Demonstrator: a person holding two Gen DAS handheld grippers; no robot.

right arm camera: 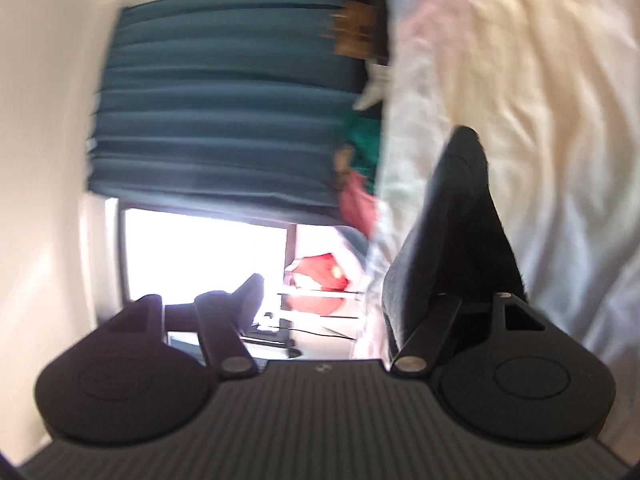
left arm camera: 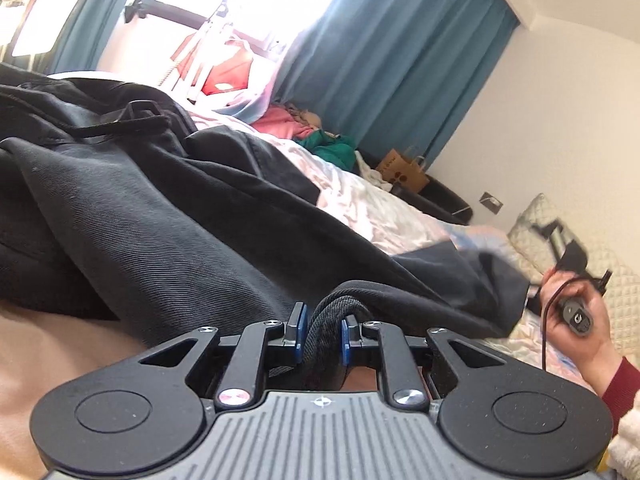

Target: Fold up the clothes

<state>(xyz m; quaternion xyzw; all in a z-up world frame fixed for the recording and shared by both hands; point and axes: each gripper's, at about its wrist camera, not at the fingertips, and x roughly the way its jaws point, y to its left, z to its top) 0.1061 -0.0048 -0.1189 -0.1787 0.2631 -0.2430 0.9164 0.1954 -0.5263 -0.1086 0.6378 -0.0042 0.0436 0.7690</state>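
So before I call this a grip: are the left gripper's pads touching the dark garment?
Touching. The left wrist view shows the left gripper with both blue pads pressed against a bunched fold of the dark garment.

**Dark cloth on pale bedding, teal at the window**

The garment (left arm camera: 168,216) is charcoal black with a fine ribbed weave. The bed sheet (left arm camera: 372,204) is white with faint pink blotches. The curtains (left arm camera: 384,68) are teal. The left gripper (left arm camera: 322,334) is black with blue pads. The sleeve (left arm camera: 622,384) is maroon. The paper bag (left arm camera: 404,170) is brown.
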